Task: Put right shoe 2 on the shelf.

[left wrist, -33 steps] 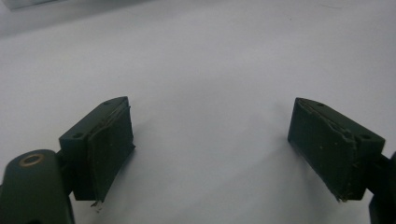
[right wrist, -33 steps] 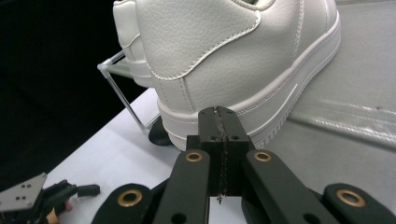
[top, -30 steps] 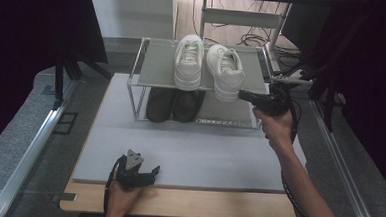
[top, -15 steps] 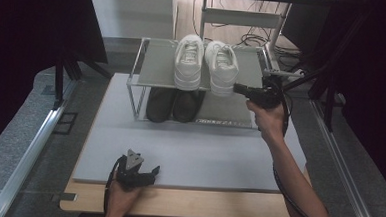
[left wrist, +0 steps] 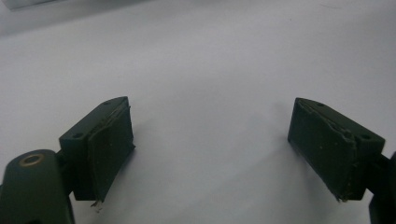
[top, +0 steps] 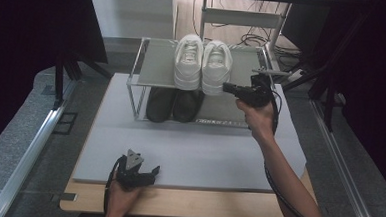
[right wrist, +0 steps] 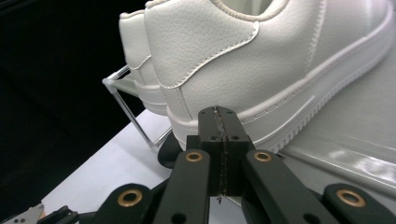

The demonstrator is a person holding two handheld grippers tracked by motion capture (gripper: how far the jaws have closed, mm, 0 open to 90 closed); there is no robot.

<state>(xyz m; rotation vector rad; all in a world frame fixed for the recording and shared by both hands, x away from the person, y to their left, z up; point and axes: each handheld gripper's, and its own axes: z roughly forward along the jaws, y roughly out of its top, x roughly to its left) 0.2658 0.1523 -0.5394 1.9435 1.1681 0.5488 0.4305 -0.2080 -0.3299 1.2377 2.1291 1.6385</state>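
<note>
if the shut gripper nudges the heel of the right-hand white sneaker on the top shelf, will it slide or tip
The white sneaker would probably slide rather than tip: its wide flat sole sits fully on the smooth top shelf. It looks light, so a nudge from the right gripper, shut, may twist it against the other sneaker. The heel looks padded and may dent slightly.

A pair of black shoes [top: 175, 104] stands side by side on the lower level of the wire shoe rack [top: 155, 66], just above the middle of the frame. The rack rests at the far end of a pale grey mat [top: 198, 154] that covers most of the wooden counter [top: 196, 205]. Cables [top: 247, 40] lie on the floor at the upper right.
</note>
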